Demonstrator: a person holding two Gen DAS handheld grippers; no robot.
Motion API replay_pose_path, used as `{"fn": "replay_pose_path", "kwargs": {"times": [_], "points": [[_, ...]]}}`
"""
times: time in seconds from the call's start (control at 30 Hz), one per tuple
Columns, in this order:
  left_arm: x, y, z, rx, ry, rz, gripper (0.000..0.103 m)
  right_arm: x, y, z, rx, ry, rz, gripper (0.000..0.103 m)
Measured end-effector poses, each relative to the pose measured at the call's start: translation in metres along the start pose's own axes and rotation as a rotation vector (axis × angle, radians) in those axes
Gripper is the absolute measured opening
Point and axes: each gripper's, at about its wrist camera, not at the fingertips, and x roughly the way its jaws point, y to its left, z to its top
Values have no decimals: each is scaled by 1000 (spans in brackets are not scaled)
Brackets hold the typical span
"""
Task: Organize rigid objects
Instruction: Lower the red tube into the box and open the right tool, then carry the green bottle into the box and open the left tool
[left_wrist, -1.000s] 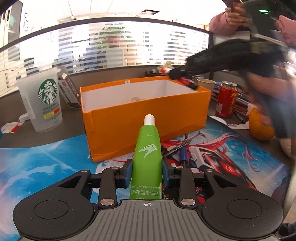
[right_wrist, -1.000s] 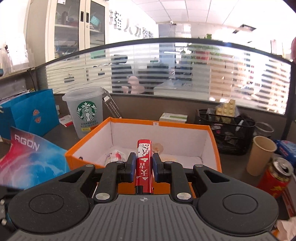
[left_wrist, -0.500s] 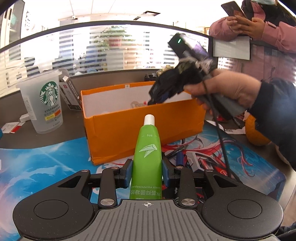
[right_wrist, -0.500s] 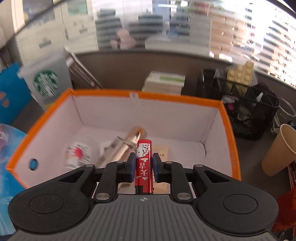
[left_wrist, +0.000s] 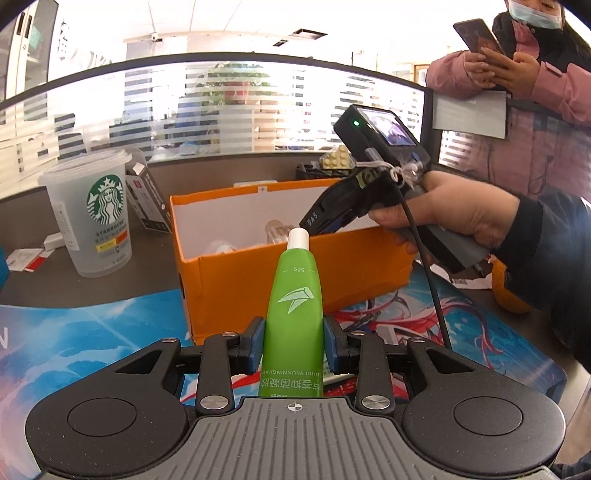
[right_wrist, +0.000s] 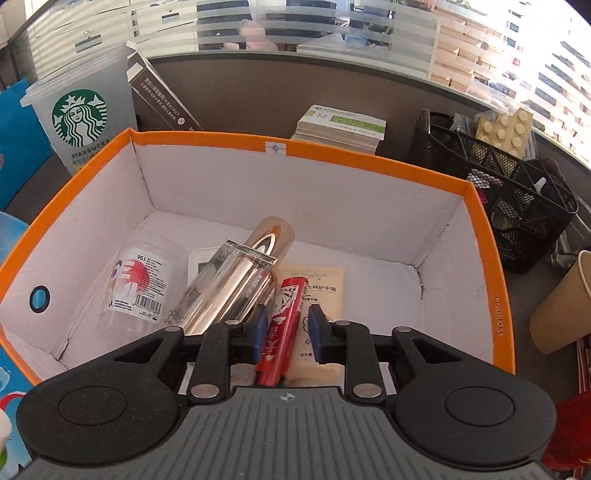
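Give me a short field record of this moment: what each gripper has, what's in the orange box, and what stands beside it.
left gripper: shut on green tube, short of the box
right gripper: over orange box, jaws opening, red tube tilted between them
box contents: clear bottle, clear cup, beige sachet
beside box: Starbucks cup

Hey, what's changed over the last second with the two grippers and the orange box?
The right gripper swung over the orange cardboard box and tipped down into it; its jaws are opening, and the red card pack now leans loose between them. The left gripper stayed put, clamped on the green tube.
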Motion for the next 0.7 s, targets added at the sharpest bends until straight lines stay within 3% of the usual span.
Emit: {"fn": "replay_pose_path", "kwargs": {"times": [0.13, 0.47, 0.7], "points": [[0, 1, 12, 0, -23, 7, 31, -18, -1, -1, -12, -65, -24, 34], [17, -5, 47, 5, -54, 21, 31, -87, 2, -20, -85, -238, -115, 35], [50, 3, 85, -18, -44, 53, 31, -123, 3, -43, -116, -291, -133, 35]]}}
